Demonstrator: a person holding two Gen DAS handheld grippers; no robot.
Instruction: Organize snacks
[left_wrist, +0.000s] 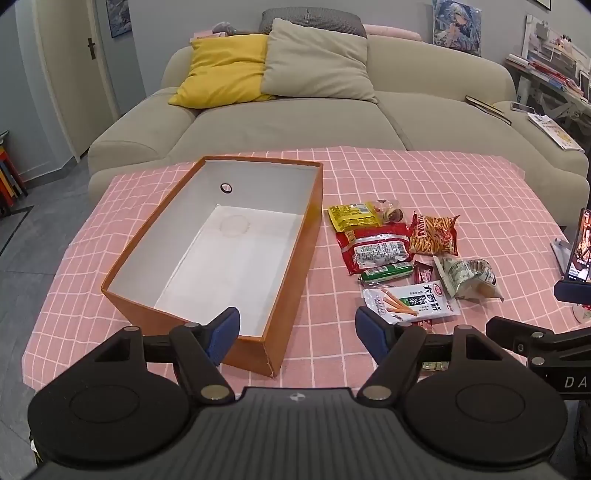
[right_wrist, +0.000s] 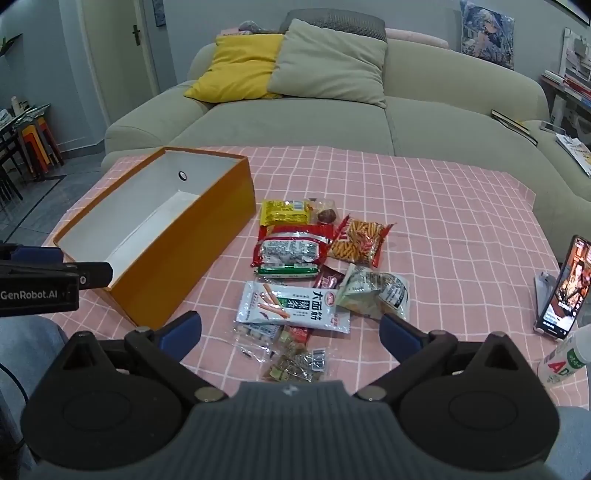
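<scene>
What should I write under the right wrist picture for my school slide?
Open right gripper hovering over a pile of snack packets beside an empty orange box on a pink checked tablecloth.

Black hand-held gripper (left_wrist: 297, 326) with blue fingertips (left_wrist: 225, 328), silver screws.

Dim, even indoor light, soft shadows, sharp focus; strong fisheye bending and dark corners.

Both tongs tilt downward over the near edge of the worktop, the left tongs (left_wrist: 297, 328) and the right tongs (right_wrist: 290, 326) each spread wide with nothing gripped, seemingly side by side.
</scene>
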